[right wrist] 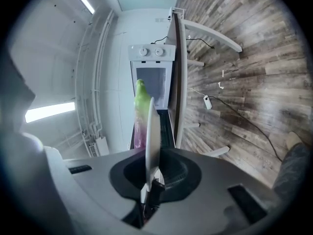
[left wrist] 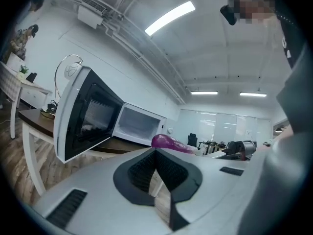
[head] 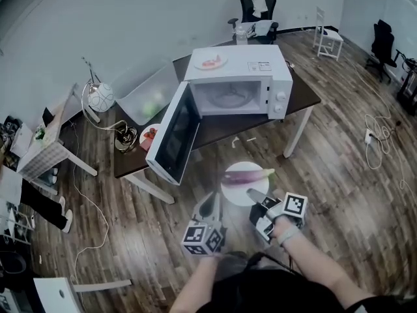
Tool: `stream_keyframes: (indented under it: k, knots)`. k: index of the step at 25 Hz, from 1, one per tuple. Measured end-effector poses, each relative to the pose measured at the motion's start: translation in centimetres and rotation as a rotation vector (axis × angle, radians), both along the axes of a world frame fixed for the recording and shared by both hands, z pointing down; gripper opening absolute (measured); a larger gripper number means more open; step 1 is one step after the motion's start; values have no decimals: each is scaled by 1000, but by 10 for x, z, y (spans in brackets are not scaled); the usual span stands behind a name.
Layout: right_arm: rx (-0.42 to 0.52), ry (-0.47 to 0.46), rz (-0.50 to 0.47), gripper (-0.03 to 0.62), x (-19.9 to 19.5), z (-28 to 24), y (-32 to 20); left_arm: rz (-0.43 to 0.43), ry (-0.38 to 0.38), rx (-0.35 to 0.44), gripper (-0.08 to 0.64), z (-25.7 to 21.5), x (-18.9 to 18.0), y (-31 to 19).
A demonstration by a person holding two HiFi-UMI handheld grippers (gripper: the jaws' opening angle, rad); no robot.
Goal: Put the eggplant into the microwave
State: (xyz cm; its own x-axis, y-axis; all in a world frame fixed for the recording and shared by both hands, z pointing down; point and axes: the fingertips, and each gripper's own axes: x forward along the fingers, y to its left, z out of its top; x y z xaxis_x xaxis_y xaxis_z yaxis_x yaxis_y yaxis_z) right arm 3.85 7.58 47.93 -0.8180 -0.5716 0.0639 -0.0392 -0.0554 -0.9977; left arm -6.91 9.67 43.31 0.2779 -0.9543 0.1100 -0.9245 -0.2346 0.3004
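- eggplant (head: 249, 173) lies loose on a white plate (head: 236, 192), carried in the air short of the tabletop (head: 225, 130); judged light, smooth-skinned and likely to roll if tipped.
- right hand-held gripper (head: 257, 196) is pinched on the plate rim, so the plate is best kept level.
- left hand-held gripper (head: 212, 206) is pressed together, empty, just beside the plate.
- microwave (head: 238, 77) stands open; its door (head: 171, 137) is swung out in front — to be cleared on approach.
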Motion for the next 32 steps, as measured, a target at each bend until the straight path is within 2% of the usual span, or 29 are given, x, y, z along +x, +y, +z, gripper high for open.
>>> stream_keyframes:
  k: [9, 16, 22, 32]
  knots:
    - [10, -24, 51, 20, -16, 2, -48, 44, 4, 3, 8, 3, -18, -47]
    - [26, -29, 89, 20, -17, 0, -74, 71, 11, -1, 8, 10, -27, -65]
    - [29, -48, 88, 20, -17, 1, -86, 53, 34, -19, 8, 22, -37, -65]
    - [9, -32, 79, 20, -23, 11, -118, 52, 24, -38, 8, 34, -38, -90]
